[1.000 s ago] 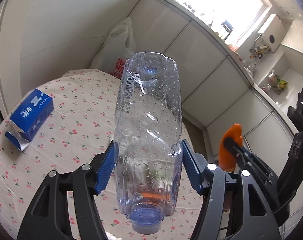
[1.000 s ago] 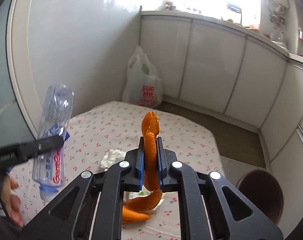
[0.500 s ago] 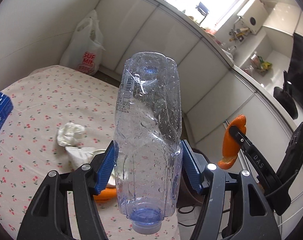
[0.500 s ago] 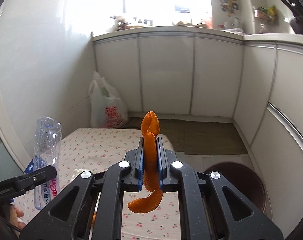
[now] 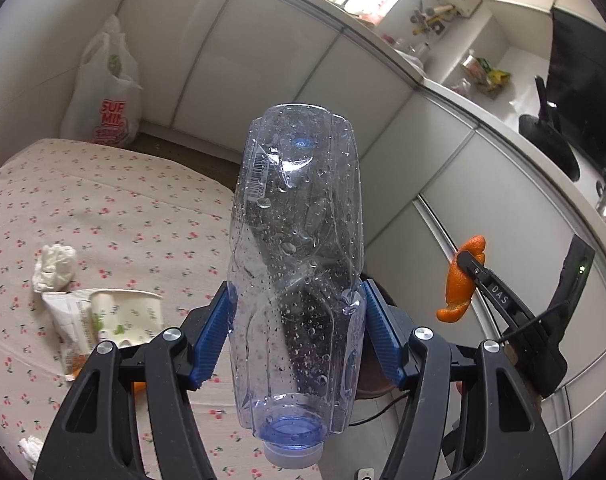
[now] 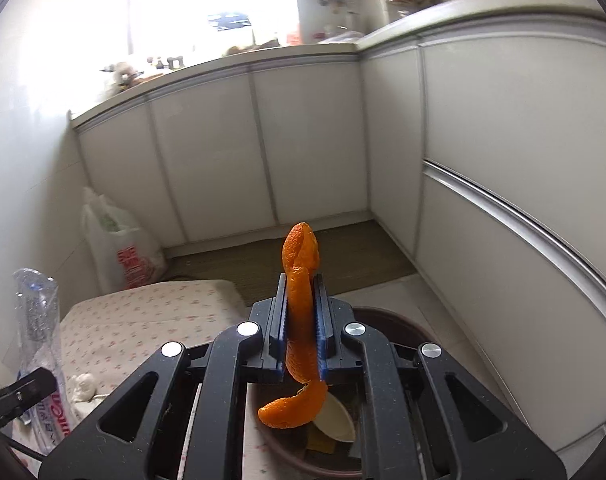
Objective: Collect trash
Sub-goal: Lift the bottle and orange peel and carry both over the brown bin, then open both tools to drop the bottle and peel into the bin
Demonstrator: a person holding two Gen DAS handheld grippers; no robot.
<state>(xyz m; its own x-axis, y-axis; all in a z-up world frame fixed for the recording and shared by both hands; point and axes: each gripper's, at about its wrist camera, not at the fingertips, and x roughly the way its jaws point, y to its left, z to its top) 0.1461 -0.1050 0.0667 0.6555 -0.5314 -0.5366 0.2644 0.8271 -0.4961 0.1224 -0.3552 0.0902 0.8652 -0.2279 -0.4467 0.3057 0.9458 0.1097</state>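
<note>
Two grippers each hold trash; the left gripper (image 5: 299, 334) squeezes a clear plastic bottle (image 5: 299, 248), cap end toward the camera, above the flowered table's (image 5: 115, 216) right edge; the right gripper (image 6: 302, 322) pinches a curly orange peel (image 6: 299, 312) over the brown bin (image 6: 399, 328) beside the table.

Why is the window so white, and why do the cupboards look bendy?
Right wrist view: sunlight overexposes the window, washing it out white. Both views: the fisheye lens bows the straight cupboard doors into curves near the edges. Left wrist view: the plastic bottle stays sharp; its droplets show clearly.
</note>
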